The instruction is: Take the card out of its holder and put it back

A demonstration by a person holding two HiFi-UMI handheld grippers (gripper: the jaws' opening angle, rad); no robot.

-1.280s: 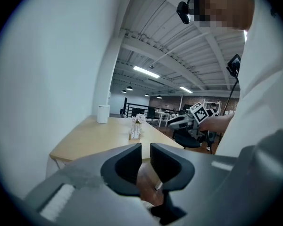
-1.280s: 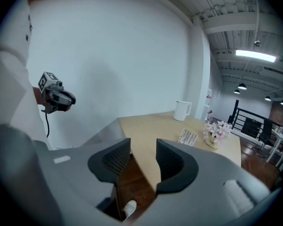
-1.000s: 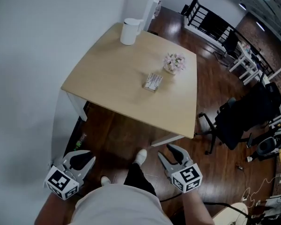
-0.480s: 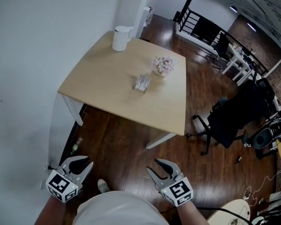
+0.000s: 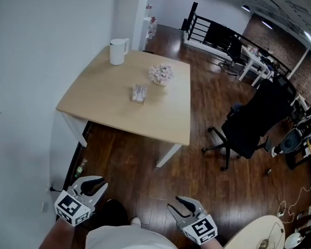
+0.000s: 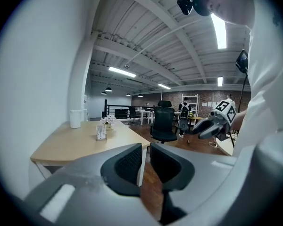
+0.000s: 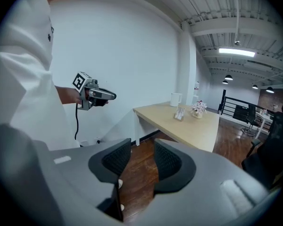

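The card holder (image 5: 139,93), with a card standing in it, sits near the middle of the light wooden table (image 5: 98,100), far ahead of both grippers. It also shows small in the left gripper view as the holder (image 6: 101,130) and in the right gripper view as the holder (image 7: 180,113). My left gripper (image 5: 99,183) hangs low at the left over the wooden floor, its jaws a narrow gap apart and empty (image 6: 145,149). My right gripper (image 5: 176,204) hangs low at the right; its jaws (image 7: 142,147) stand wide, are closing, and hold nothing.
A white jug (image 5: 117,51) and a small flower pot (image 5: 160,73) stand on the table behind the holder. A black office chair (image 5: 249,126) is to the table's right. A white wall runs along the left. A round table edge (image 5: 259,235) shows at bottom right.
The table has drawn farther away and up-left in the head view as the person steps back. Both grippers have sunk lower in the frame, the right one most.
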